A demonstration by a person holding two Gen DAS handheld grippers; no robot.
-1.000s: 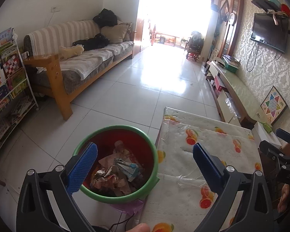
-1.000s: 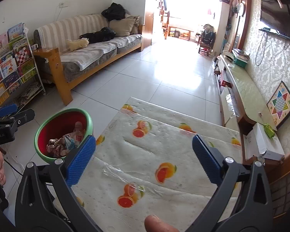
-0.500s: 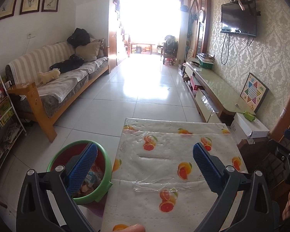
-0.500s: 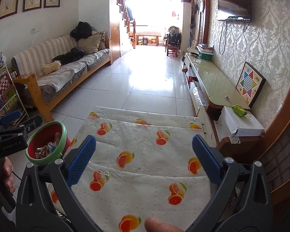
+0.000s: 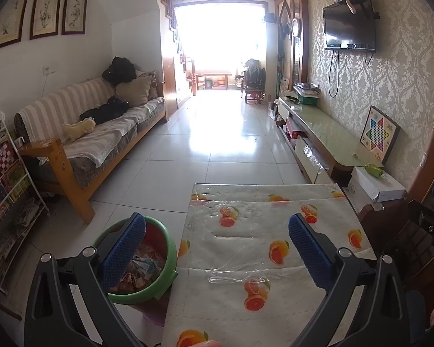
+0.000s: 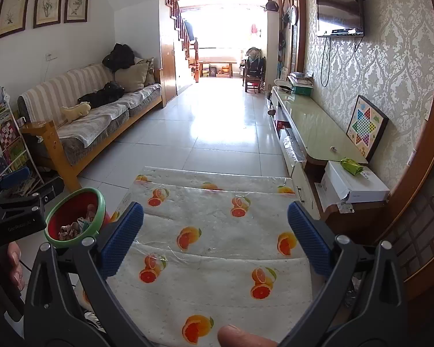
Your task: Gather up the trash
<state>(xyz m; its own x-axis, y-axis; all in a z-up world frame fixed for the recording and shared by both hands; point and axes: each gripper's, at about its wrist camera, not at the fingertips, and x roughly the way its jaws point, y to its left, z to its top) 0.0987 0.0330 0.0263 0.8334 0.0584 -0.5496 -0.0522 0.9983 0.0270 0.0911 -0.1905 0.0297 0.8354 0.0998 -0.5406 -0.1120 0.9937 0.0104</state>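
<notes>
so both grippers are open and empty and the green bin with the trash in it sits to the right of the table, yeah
Not quite: the green bin with the trash in it sits to the left of the table, as the left wrist view shows. The left gripper and right gripper are indeed open and empty.

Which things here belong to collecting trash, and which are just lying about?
Job: bin holding wrappers; left gripper and right gripper, both open.

Lying about: sofa, TV, game board, white box, bookrack.
</notes>
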